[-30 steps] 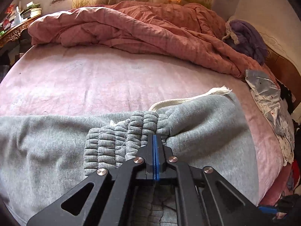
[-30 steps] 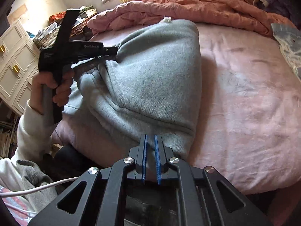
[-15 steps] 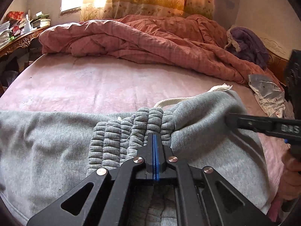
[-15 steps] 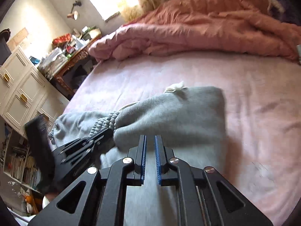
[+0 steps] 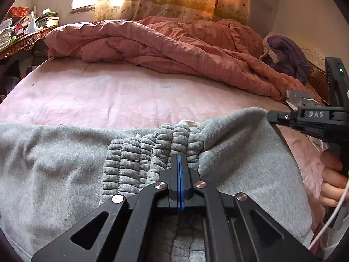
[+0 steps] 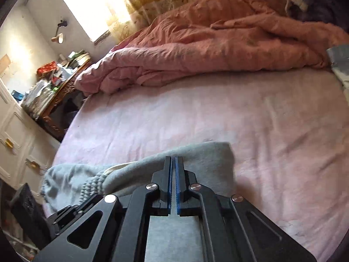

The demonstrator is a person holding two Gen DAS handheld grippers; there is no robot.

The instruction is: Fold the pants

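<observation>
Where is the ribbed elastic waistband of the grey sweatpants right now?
In the left wrist view, the ribbed waistband sits bunched at lower centre on the pink bed sheet, pinched by the left gripper, with the right gripper to its right.

The pants (image 5: 54,163) run off the left edge, legs unseen.

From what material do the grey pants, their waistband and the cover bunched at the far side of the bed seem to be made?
The grey pants look like soft knit fleece, matte, with a faint heathered fuzz. Their waistband, which the left gripper pinches, appears to be elastic ribbed knit, gathered in puffy ridges. The pink comforter seems a padded woven cloth, perhaps cotton, dull and creased; a faint check shows.
</observation>
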